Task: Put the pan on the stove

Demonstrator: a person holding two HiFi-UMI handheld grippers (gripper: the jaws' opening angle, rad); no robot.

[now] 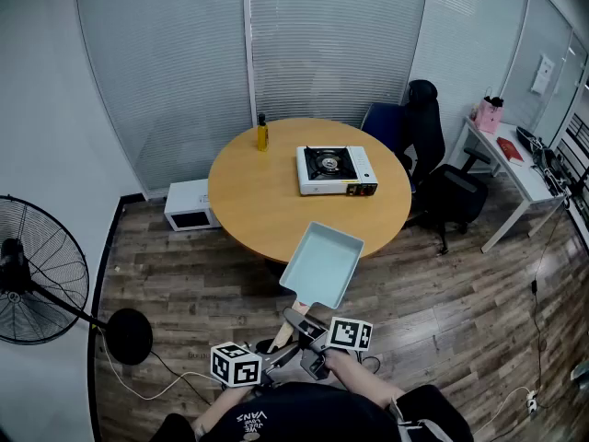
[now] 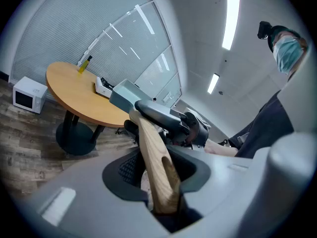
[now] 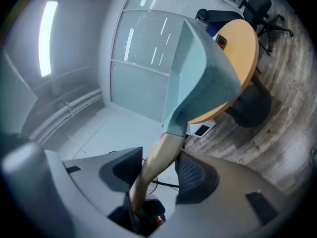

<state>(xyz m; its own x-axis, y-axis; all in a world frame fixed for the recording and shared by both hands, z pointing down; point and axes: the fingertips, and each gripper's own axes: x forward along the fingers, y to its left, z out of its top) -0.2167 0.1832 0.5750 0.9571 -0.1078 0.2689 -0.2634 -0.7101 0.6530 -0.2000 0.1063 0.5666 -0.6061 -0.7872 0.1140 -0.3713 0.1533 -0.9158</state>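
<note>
head view: left gripper (image 1: pixel 282 345) and right gripper (image 1: pixel 305 325) both clamp the pan (image 1: pixel 322 263) by its handle (image 2: pixel 151 148) (wooden), aloft.

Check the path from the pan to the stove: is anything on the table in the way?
Nothing visible does. The pan is held at the near edge of the table, and the surface between it and the stove is bare. The only other item, a yellow bottle, stands at the far left edge, off that path.
</note>
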